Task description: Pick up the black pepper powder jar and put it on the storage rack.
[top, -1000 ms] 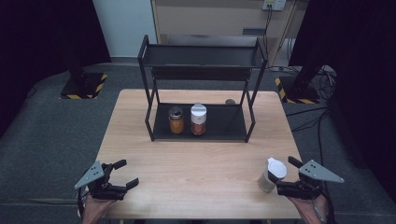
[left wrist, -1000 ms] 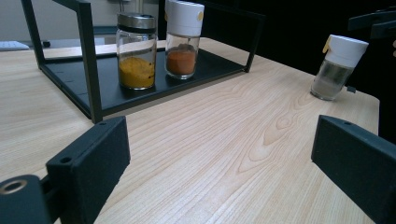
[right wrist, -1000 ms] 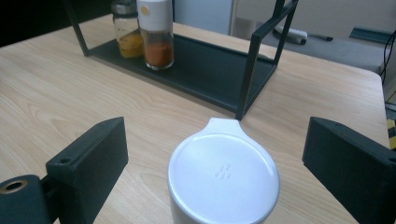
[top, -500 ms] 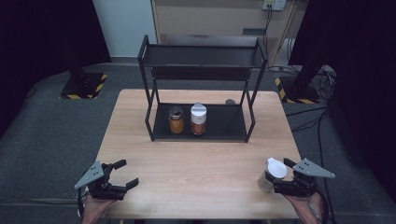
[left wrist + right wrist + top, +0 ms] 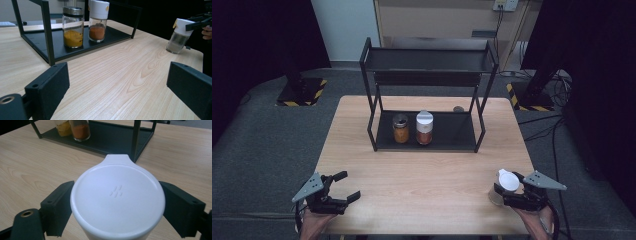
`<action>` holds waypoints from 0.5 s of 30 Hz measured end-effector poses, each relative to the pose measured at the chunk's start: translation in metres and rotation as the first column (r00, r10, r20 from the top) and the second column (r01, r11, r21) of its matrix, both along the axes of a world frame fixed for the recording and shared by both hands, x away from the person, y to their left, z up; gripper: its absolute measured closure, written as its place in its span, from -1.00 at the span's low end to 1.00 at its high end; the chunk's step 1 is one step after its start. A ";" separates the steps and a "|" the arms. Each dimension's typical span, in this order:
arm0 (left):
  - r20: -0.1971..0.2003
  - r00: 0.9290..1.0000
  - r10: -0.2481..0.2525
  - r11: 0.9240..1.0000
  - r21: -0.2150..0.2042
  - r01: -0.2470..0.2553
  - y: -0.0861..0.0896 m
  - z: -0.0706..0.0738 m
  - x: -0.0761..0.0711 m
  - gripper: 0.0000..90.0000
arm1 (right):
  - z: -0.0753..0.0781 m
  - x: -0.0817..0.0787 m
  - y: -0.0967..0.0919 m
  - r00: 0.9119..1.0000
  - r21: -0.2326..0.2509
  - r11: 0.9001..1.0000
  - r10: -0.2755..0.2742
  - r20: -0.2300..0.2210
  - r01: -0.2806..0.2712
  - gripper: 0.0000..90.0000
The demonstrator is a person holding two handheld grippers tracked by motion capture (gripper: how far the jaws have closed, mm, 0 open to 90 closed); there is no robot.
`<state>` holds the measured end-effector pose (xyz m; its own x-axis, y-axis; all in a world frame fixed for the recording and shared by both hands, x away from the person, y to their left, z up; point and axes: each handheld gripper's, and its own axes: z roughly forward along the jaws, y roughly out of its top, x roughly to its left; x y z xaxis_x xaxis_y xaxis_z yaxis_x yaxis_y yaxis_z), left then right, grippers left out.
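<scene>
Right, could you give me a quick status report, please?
Left gripper open, idle. Right gripper jaws just closing around white-capped jar. Path to rack unobstructed.

Right gripper (image 5: pixel 117 210) with its black jaws either side of a white-lidded jar (image 5: pixel 117 197), jaws just been closing, pads touching or right at the lid's sides. Lid tab points far. Wooden desk (image 5: pixel 37 167) underneath. Far off, black rack (image 5: pixel 112 140) holds an orange spice jar (image 5: pixel 80 129) and a yellow spice jar (image 5: pixel 62 128) to its left.
</scene>
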<state>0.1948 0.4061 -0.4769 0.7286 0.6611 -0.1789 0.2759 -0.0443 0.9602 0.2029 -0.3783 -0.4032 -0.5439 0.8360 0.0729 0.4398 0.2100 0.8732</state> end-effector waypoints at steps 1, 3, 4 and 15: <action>0.000 1.000 0.000 1.000 0.000 0.000 0.000 0.000 0.000 -0.92 | -0.001 0.000 0.000 1.000 0.002 1.000 0.001 -0.002 -0.001 -0.59; 0.000 1.000 0.000 1.000 0.000 0.000 0.000 0.000 0.000 -0.92 | -0.003 0.000 -0.001 1.000 0.007 1.000 -0.003 0.000 0.003 -0.56; 0.000 1.000 0.000 1.000 -0.001 0.000 0.000 0.000 0.000 -0.91 | -0.004 0.000 -0.001 1.000 0.011 1.000 -0.003 -0.002 0.003 -0.55; -0.001 1.000 0.001 1.000 0.001 -0.001 0.000 0.000 0.000 -0.91 | -0.010 -0.003 0.001 1.000 0.004 1.000 0.000 0.022 0.000 -0.34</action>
<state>0.1947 0.4061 -0.4768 0.7279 0.6618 -0.1793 0.2769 -0.0446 0.9599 0.1994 -0.3775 -0.4136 -0.5453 0.8358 0.0642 0.4202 0.2063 0.8837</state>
